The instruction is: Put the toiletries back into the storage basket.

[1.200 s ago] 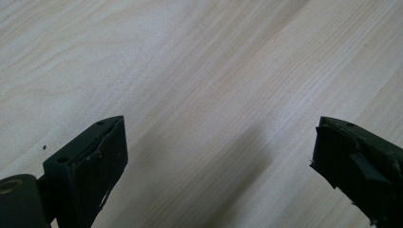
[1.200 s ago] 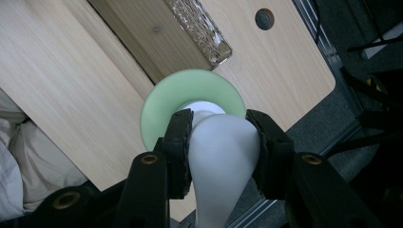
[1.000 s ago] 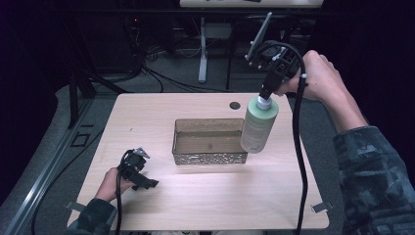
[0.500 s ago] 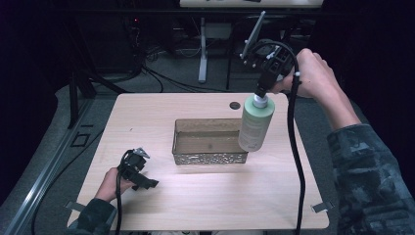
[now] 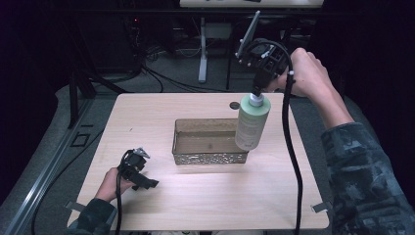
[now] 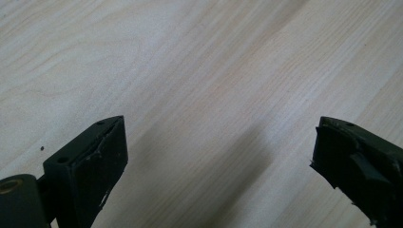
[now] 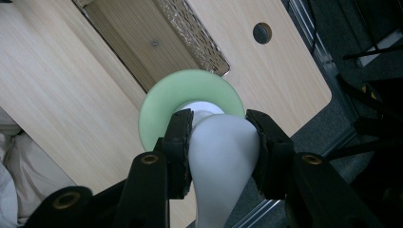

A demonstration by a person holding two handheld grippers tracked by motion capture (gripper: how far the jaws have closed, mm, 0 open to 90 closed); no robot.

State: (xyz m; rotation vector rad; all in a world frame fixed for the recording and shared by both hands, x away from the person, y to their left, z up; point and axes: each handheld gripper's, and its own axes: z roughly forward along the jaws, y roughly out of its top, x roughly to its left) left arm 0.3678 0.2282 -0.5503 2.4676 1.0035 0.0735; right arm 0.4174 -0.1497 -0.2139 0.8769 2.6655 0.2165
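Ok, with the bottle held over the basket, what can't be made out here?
- Bottle base: in the high view, whether it is over or inside the basket is unclear; in the right gripper view the bottle's own shoulder hides it.
- Bottle label: too small in the high view.
- Basket's right end: hidden behind the bottle in the high view.
- Left gripper jaws: too small and dark in the high view.

There was one pale green bottle [image 5: 252,123] between the right fingers [image 7: 178,142], one metal basket [image 5: 209,157] beneath them, one table [image 5: 195,205], and two grippers.
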